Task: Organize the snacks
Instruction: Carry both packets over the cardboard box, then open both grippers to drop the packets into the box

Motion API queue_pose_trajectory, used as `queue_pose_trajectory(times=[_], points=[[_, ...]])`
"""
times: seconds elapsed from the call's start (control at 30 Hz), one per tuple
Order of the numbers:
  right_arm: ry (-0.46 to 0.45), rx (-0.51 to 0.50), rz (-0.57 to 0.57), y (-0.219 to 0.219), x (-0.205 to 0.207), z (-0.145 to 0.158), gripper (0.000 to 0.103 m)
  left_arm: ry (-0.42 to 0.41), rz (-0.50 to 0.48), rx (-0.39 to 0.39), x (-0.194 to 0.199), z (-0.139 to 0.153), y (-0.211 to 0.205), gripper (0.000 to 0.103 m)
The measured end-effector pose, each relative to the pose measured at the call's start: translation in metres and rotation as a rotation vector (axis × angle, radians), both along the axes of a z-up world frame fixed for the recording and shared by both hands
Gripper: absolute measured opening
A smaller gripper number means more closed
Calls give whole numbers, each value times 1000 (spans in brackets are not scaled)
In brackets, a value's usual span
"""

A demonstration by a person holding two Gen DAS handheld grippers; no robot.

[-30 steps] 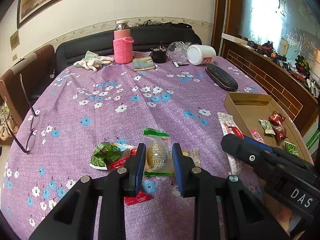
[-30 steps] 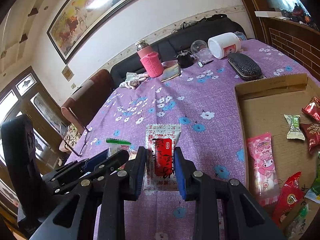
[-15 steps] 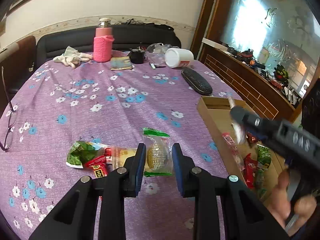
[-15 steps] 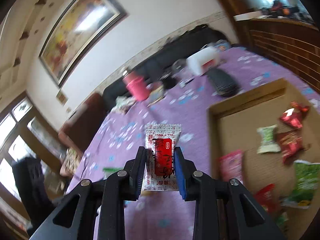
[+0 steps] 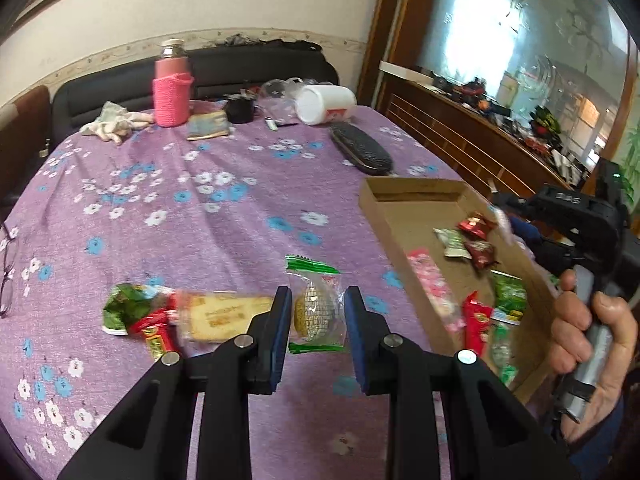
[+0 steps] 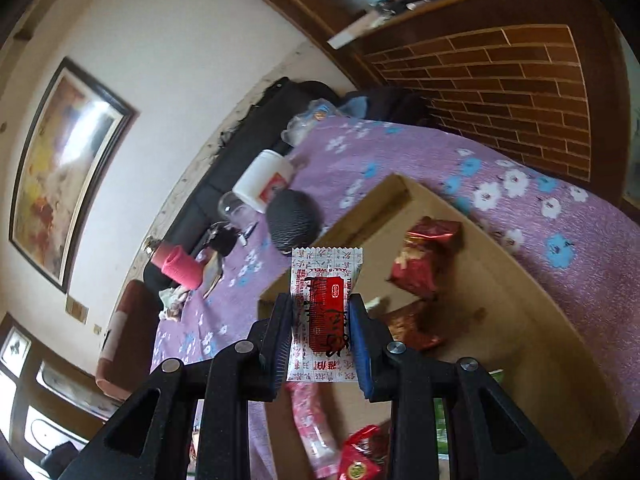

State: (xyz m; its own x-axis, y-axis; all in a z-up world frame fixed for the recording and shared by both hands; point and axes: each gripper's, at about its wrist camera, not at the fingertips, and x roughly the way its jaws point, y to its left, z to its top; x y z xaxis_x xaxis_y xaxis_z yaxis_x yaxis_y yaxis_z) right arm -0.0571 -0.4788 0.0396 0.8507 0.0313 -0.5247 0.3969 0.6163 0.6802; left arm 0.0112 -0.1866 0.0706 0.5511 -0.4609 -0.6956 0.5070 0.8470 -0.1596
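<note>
I have the right gripper [image 6: 319, 322] clamped on the red-and-white sachet [image 6: 322, 312] over the cardboard tray [image 6: 516, 296] for dropping, while my left gripper [image 5: 316, 322] pinches the clear-wrapped cake [image 5: 316, 310] above the worktop [image 5: 224, 216] to follow.

Purple tablecloth [image 5: 224, 240] with white-and-blue flowers; red-and-white packet [image 6: 325, 312]; pink bottle [image 5: 172, 88].

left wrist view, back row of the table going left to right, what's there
crumpled cloth → pink bottle → small booklet → black cup → white jar on its side
</note>
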Motion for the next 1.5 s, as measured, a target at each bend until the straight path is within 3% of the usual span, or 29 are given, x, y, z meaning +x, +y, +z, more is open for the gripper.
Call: queue_pose_trajectory(times=[0.2, 0.5, 0.7, 1.07, 1.37, 1.5], points=[[37, 28, -18, -9, 0, -7, 30, 45, -105, 7, -12, 6, -51, 26], [113, 33, -33, -17, 3, -19, 30, 138, -248, -4, -29, -26, -127, 26], [144, 2, -1, -12, 7, -19, 30, 167, -307, -4, -29, -42, -130, 26], [145, -20, 55, 2, 15, -19, 33, 146, -296, -8, -31, -43, -121, 26], [100, -42, 45, 5, 10, -11, 37, 132, -267, -26, -29, -38, -117, 26], [37, -112, 61, 16, 7, 3, 37, 115, -233, -37, -26, -30, -111, 26]])
